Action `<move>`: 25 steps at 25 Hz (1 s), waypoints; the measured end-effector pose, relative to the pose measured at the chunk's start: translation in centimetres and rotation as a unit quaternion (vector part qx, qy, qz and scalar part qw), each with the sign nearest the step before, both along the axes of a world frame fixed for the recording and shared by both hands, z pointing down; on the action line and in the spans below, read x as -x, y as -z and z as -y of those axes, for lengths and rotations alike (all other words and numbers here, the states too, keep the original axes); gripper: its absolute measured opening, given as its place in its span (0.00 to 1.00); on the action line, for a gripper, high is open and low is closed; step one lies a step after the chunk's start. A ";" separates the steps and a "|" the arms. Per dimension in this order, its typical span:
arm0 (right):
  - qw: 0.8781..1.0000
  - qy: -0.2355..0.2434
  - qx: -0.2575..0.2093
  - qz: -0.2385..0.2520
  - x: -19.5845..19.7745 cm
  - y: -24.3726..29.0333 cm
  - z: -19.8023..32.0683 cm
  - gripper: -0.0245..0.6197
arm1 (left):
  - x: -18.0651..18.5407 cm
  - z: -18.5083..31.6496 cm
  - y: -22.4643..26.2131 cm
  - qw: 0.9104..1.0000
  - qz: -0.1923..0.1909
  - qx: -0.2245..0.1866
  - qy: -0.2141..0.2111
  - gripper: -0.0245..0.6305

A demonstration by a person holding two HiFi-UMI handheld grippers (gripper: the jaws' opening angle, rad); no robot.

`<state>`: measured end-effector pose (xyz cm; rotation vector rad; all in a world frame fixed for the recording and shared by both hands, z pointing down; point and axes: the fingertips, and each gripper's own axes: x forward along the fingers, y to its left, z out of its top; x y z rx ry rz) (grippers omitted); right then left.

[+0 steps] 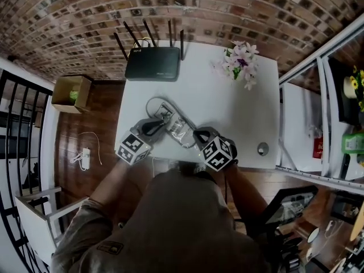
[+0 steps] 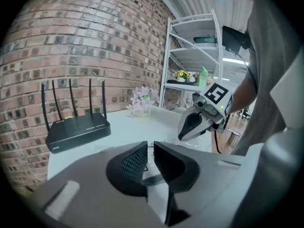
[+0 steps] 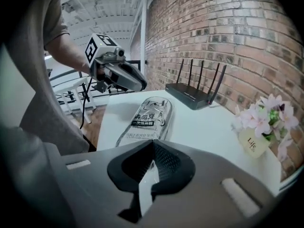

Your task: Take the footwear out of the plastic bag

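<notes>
Your left gripper [image 1: 164,121] and right gripper [image 1: 191,136] are both at the near edge of the white table [image 1: 227,107], just in front of your body. That leaves you almost no room to draw back toward yourself.

The plastic bag [image 1: 173,125] lies flat on the table between the two grippers, with its length running away from you toward the router [image 1: 152,63]. The slippers [image 3: 153,109] are still inside it, with the printed label facing up.

In the right gripper view, the jaws are clenched tight on a strip of the bag's clear film at its near end. In the left gripper view, the jaws are squeezed to a thin slit with the bag's film caught in it, at the bag's left side.

The two grippers are close together and angled toward each other across the bag.

The widest open space is the bare tabletop ahead and to your right. It ends at the router along the far edge, whose aerials stand upright against the brick wall [image 1: 85,10].

The flowers [image 1: 242,61] sit in the far right corner, well apart from the bag. A small round cap [image 1: 262,148] is set into the table near the right front corner.

A shelf [image 1: 318,118] stands against the table's right edge. On the floor to your left are a cardboard box [image 1: 71,94] and a power strip [image 1: 83,158] with its cable.
</notes>
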<state>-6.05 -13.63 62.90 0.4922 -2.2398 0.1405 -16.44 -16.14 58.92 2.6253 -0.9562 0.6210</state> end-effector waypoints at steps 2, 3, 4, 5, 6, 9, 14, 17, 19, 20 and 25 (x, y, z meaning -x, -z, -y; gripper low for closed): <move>1.000 0.020 -0.011 -0.010 -0.6 0.2 -0.2 0.06 | -0.6 0.3 -0.2 1.000 0.018 -0.006 -0.022 0.07; 0.999 0.033 -0.017 -0.016 -0.8 0.2 -0.4 0.06 | -1.1 0.4 -0.1 0.999 0.028 -0.009 -0.035 0.09; 0.998 0.051 -0.025 -0.023 -1.1 0.3 -0.6 0.06 | -1.7 0.5 0.1 0.998 0.036 -0.012 -0.049 0.11; 0.996 0.072 -0.033 -0.030 -1.3 0.2 -1.0 0.06 | -2.3 0.5 0.2 0.997 0.045 -0.016 -0.063 0.12; 0.994 0.095 -0.041 -0.038 -1.6 0.2 -1.4 0.06 | -2.8 0.5 0.2 0.995 0.053 -0.019 -0.077 0.13; 0.984 0.160 -0.054 -0.056 -2.6 0.0 -2.7 0.06 | -4.1 0.3 -0.1 0.990 0.075 -0.025 -0.115 0.15; 0.964 0.248 -0.067 -0.072 -4.3 -0.1 -4.6 0.06 | -5.6 0.0 -0.9 0.984 0.093 -0.023 -0.150 0.18; 0.953 0.281 -0.074 -0.080 -5.3 -0.1 -5.2 0.06 | -6.4 -0.4 -1.3 0.979 0.106 -0.021 -0.172 0.21; 0.950 0.292 -0.077 -0.086 -5.9 -0.1 -5.3 0.06 | -7.0 -0.7 -1.7 0.973 0.119 -0.020 -0.194 0.25; 0.948 0.295 -0.079 -0.089 -6.1 -0.1 -5.3 0.06 | -7.4 -0.9 -2.0 0.970 0.127 -0.021 -0.207 0.27; 0.946 0.299 -0.084 -0.094 -6.9 -0.2 -5.1 0.06 | -9.5 -1.4 -3.5 0.947 0.173 -0.035 -0.268 0.34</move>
